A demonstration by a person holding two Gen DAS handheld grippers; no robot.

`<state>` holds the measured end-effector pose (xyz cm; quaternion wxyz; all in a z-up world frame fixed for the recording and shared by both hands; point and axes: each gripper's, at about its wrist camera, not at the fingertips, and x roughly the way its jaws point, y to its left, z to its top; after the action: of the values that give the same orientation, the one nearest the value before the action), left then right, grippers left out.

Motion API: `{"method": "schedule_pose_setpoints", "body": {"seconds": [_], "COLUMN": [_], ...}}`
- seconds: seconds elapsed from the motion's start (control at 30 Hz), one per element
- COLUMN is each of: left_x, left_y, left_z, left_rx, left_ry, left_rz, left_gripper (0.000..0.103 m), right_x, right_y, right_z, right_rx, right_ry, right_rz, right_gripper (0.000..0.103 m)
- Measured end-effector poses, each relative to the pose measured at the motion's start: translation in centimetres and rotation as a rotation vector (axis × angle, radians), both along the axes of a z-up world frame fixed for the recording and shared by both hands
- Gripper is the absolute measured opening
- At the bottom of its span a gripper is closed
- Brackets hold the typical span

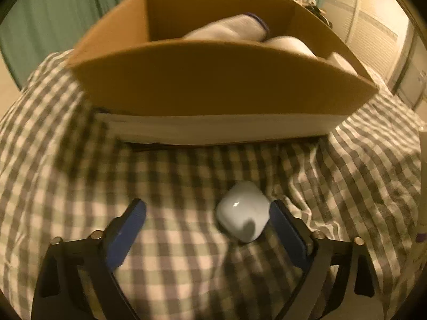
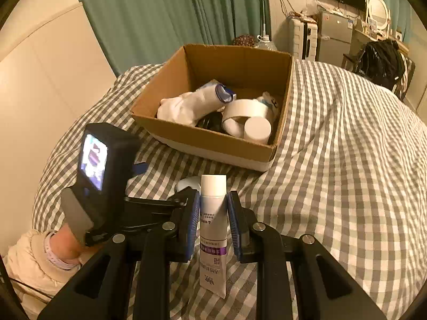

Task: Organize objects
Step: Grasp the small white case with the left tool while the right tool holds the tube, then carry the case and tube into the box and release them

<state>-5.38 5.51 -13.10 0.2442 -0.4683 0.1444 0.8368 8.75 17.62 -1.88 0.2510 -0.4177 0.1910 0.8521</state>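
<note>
Two items remain outside the cardboard box. Right gripper clamps a white tube, lifted, apparently. Left gripper is spread around a small white case on the checked bedspread; next, close and carry forward.

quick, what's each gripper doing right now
Left gripper: open, a small white case lies on the bed against one of its fingers, not clamped.
Right gripper: shut on a white tube.

Green curtain, black backpack and round mirror beyond the checked bedspread
</note>
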Motion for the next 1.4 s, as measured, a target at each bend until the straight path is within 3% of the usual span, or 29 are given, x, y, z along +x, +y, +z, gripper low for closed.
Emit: {"method": "schedule_pose_setpoints", "body": {"seconds": [0.07, 0.2, 0.3, 0.57, 0.87, 1.0, 1.17, 1.33, 1.4], "left_x": [0.0, 0.1, 0.3, 1.5, 1.7, 1.3, 0.1, 2.1, 1.2], "left_y": [0.9, 2.8, 3.3, 2.9, -0.4, -1.5, -2.0, -2.0, -2.2], "left_z": [-0.6, -2.4, -2.6, -1.6, 2.8, 5.5, 9.1, 12.9, 14.4], "left_rx": [-0.014, -0.065, -0.062, -0.029, 0.052, 0.075, 0.124, 0.169, 0.179], "left_ry": [-0.002, -0.020, -0.024, -0.025, 0.009, 0.035, 0.076, 0.140, 0.166], "left_rz": [-0.037, -0.114, -0.143, -0.176, -0.098, -0.069, -0.060, -0.052, -0.048], "left_gripper": [0.080, 0.077, 0.057, 0.056, 0.056, 0.056, 0.056, 0.056, 0.056], "right_x": [0.1, 0.4, 0.4, 0.6, 1.0, 1.2, 1.0, 0.2, -0.3], "right_y": [0.4, 0.7, 0.7, 0.6, -0.3, -0.3, -0.6, -0.4, 0.0], "right_z": [-0.3, -0.5, -0.7, -1.0, 0.4, 1.3, 3.3, 6.0, 7.2], "right_rx": [-0.012, -0.024, -0.024, 0.004, 0.064, 0.032, 0.074, 0.125, 0.146], "right_ry": [0.002, 0.012, 0.010, 0.002, 0.031, 0.066, 0.093, 0.125, 0.138], "right_rz": [-0.006, -0.017, -0.018, -0.036, -0.050, -0.047, -0.045, -0.033, -0.028], "right_gripper": [0.021, 0.021, 0.021, 0.021, 0.021, 0.021, 0.021, 0.021, 0.021]}}
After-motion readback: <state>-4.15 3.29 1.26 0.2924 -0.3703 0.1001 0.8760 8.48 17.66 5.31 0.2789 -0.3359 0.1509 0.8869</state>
